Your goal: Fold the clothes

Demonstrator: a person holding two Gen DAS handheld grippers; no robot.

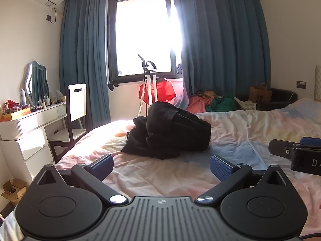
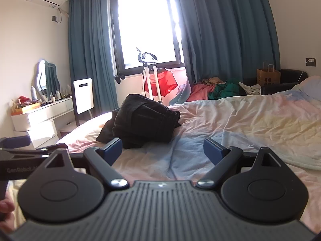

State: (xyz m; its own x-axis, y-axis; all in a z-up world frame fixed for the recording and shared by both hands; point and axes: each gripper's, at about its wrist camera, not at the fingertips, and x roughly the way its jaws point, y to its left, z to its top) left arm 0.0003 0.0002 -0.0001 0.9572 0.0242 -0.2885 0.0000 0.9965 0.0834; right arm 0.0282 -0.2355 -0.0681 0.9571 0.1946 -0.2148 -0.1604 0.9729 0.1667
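A crumpled black garment (image 1: 168,132) lies in a heap on the bed, just beyond both grippers; it also shows in the right wrist view (image 2: 142,122). My left gripper (image 1: 161,166) is open and empty, a short way in front of the heap. My right gripper (image 2: 162,150) is open and empty, with the heap just ahead of its left finger. The right gripper also shows at the right edge of the left wrist view (image 1: 297,152), and the left gripper at the left edge of the right wrist view (image 2: 24,148).
The bed has a rumpled pastel cover (image 1: 250,128). A pile of coloured clothes (image 1: 210,100) lies at the far side under blue curtains. A white dresser (image 1: 30,128) and chair (image 1: 77,102) stand left. A garment steamer stand (image 1: 149,84) holds a red garment by the window.
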